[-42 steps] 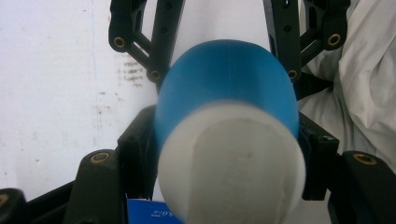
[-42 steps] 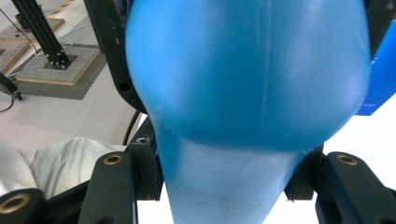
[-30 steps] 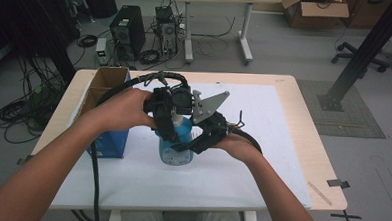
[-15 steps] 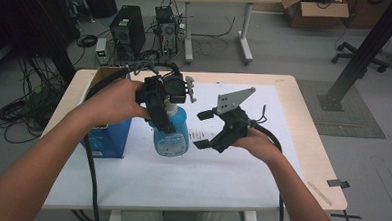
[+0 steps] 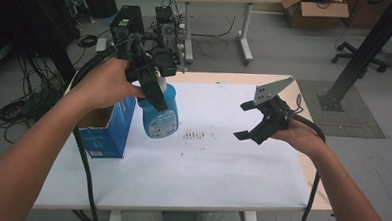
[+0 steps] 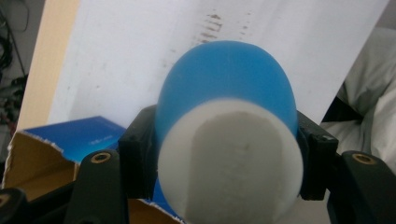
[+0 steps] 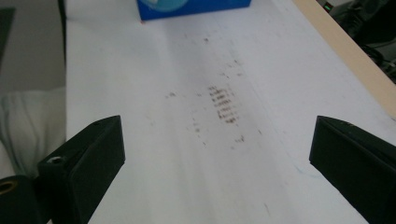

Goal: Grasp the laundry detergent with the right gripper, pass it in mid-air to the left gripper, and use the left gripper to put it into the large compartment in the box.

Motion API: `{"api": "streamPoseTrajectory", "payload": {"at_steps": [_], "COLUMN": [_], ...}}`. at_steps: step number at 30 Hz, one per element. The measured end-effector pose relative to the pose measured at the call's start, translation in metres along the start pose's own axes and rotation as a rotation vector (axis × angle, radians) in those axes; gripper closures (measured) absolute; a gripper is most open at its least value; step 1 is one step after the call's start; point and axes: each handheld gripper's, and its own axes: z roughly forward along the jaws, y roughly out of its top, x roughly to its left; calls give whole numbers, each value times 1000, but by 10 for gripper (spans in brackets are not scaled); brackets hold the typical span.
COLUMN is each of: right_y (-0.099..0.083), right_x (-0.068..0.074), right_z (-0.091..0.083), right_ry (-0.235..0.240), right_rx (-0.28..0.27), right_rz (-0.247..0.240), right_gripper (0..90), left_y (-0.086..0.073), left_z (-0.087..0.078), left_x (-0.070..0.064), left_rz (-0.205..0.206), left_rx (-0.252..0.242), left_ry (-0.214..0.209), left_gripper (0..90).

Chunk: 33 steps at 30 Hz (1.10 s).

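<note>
Our left gripper (image 5: 152, 83) has its fingers (image 6: 135, 158) pinching the blue spray bottle (image 5: 159, 114) just below its white cap, one pad on each side of the neck. The bottle hangs in the air above the left part of the table (image 5: 221, 166), tilted, with its base lower than the cap and just beside the open blue carton (image 5: 103, 131). Our right gripper (image 5: 256, 120) hovers over the right half of the table with its fingers (image 7: 88, 158) spread wide and nothing between them; it stands well apart from the bottle.

We judge the main risk to lie in the grip itself. The neck is rounded and smooth, and the pads hold it high up, so the heavy body can swing or slide out if we turn the wrist sharply. A fall from here would land on the white sheet near the dark smudges (image 5: 195, 135), or knock the carton's torn flap.

We also see the carton close to the bottle's base: lowering the bottle carelessly could catch the carton's wall and tip it, or set the bottle down askew on the rim.

The cable trailing from the left gripper runs down past the carton's near side, and a tug on it could drag our hand off line.

With the right gripper this far off, it cannot steady the bottle if it slips.
</note>
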Motion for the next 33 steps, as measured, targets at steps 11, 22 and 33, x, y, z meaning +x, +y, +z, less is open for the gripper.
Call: {"api": "streamPoseTrajectory", "payload": {"at_steps": [11,22,33], "right_y": [-16,-32,-41], "right_x": [-6,-11,-9], "right_z": [-21,-44,-62], "right_ry": [-87,-132,-171], "right_rx": [139,217,268], "right_rz": [-25,0,27], "right_gripper": [38,40,44], "left_y": [-8,-20,-36], "left_z": [-18,-45,-61], "left_x": [26,54,73], "left_rz": [-155,-375,-574], "left_rx": [9,10,1], "left_ry": [41,125,161], "left_gripper": [379,379,379]}}
